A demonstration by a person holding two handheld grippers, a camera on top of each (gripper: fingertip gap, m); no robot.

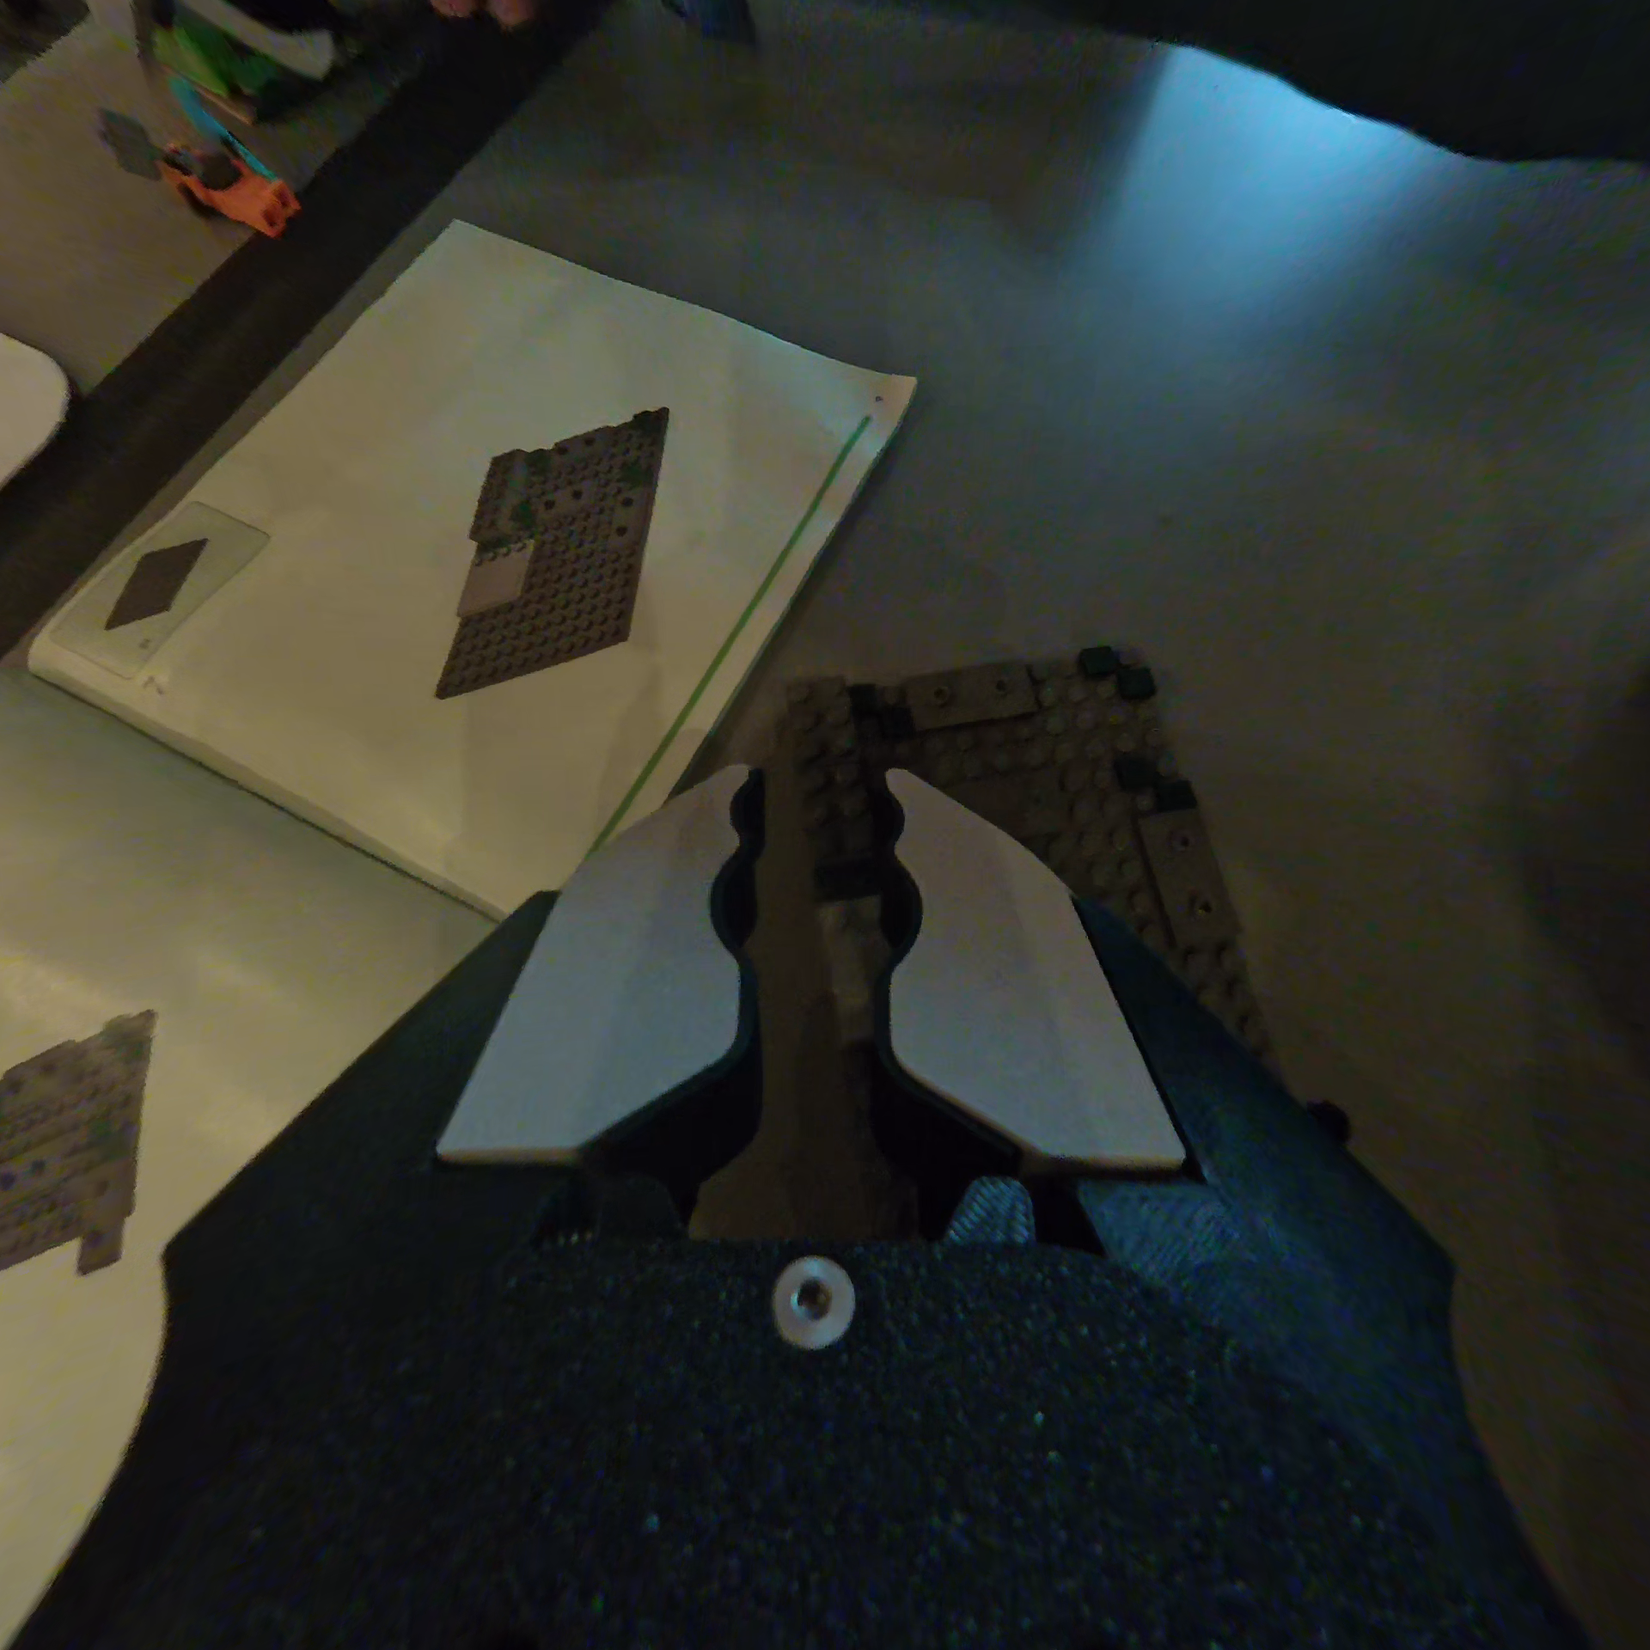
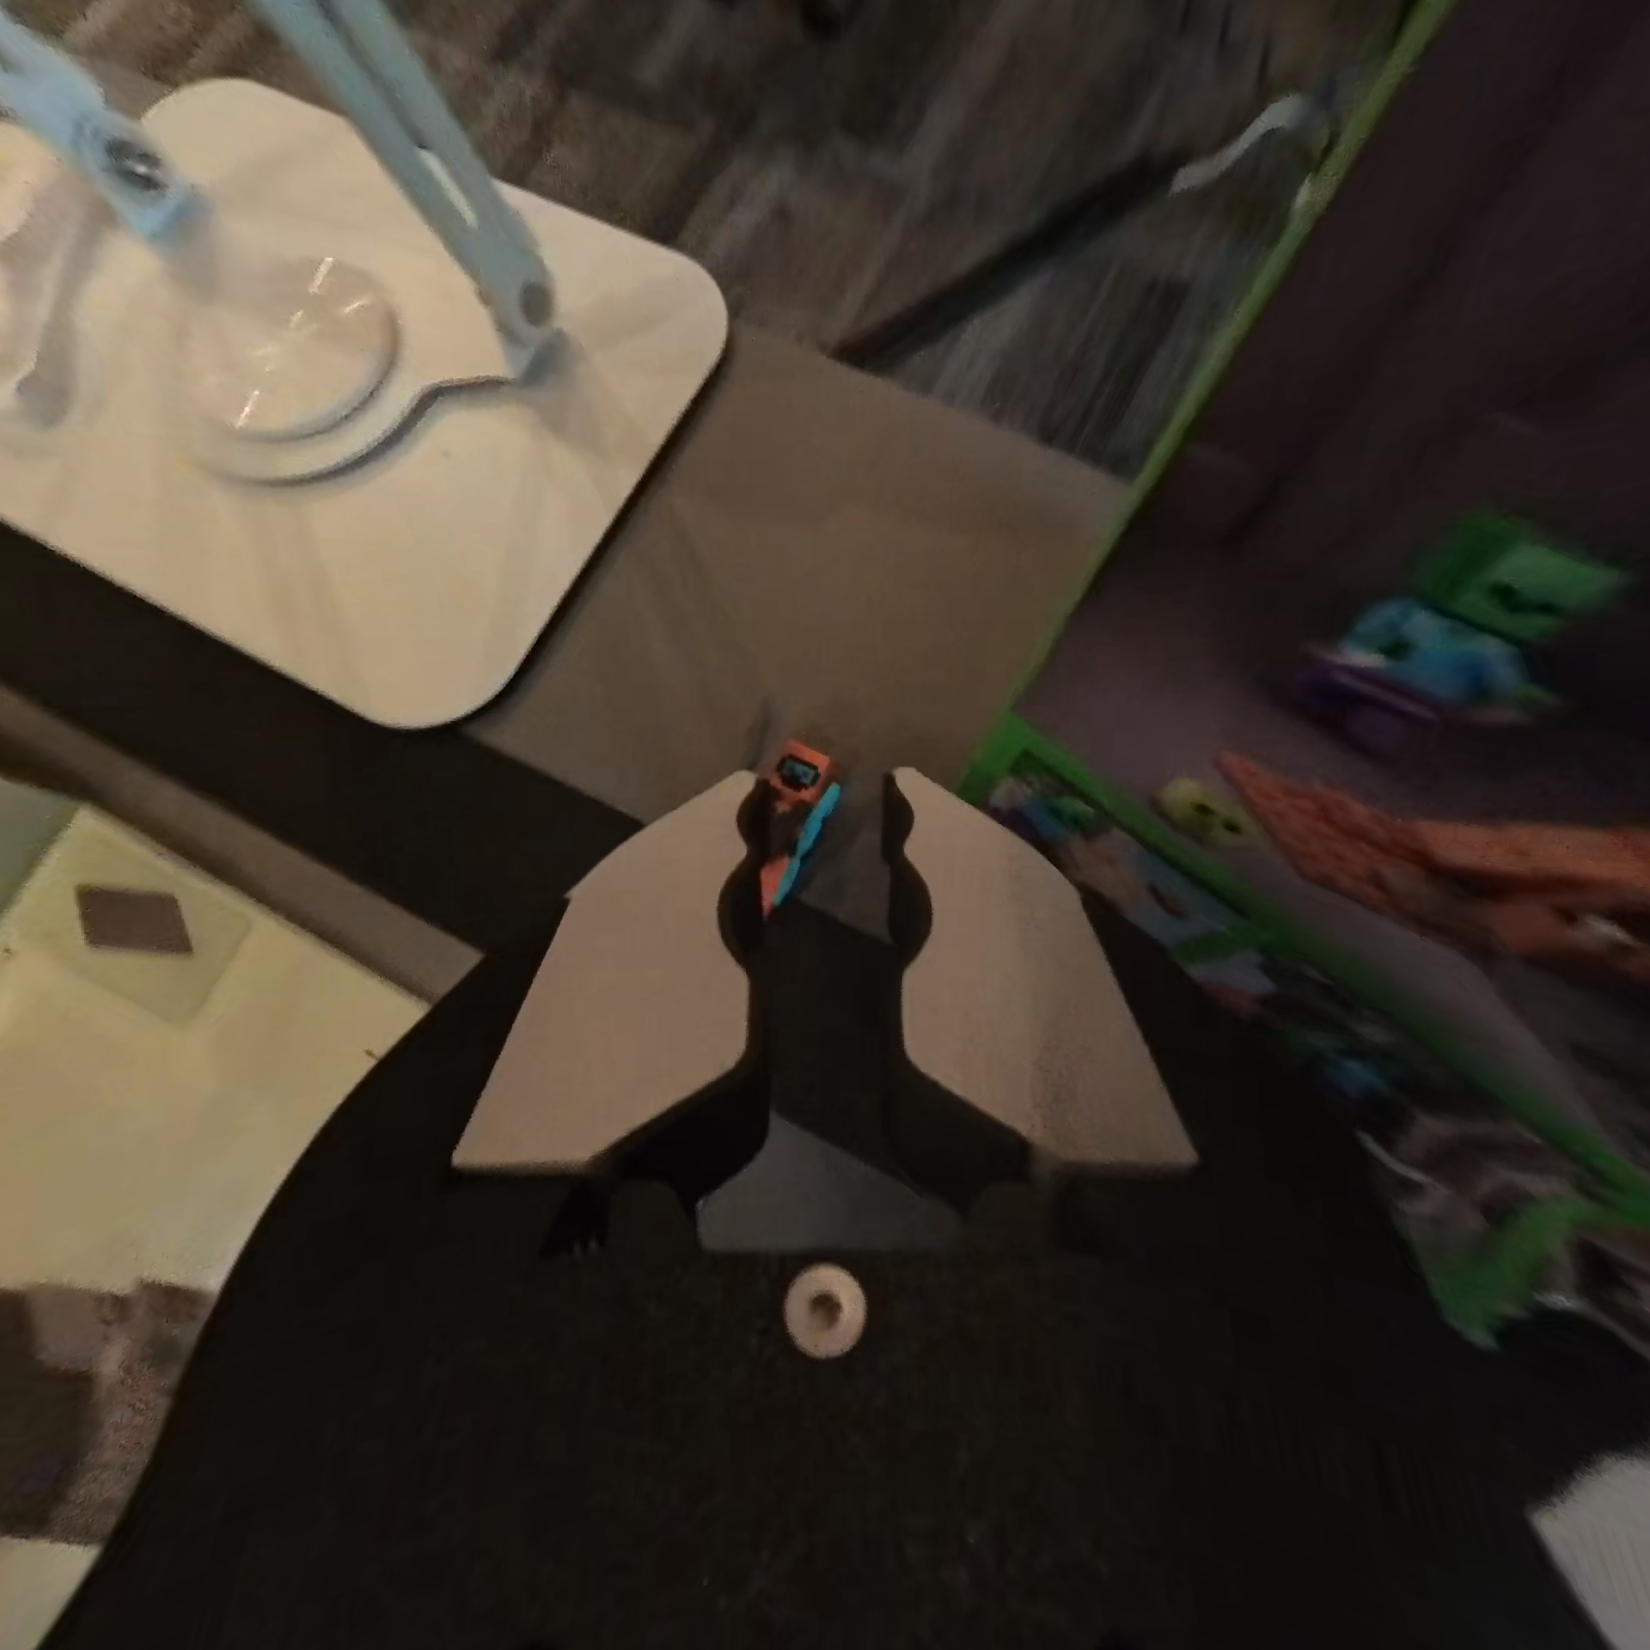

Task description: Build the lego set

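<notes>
No writing can be read: the small marks on the instruction booklet (image 1: 464,554) and the print on the box (image 2: 1339,1027) are blurred.

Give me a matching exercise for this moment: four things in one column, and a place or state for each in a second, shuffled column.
Things:
1. grey baseplate
2. instruction booklet
3. orange and blue piece
4. white lamp base

Places or states:
A. between the right gripper's fingers
B. lying open, left of the baseplate
C. under the left gripper's tips
D. far left of the table, carrying a pale blue arm

Pairs: 1-C, 2-B, 3-A, 4-D
</notes>
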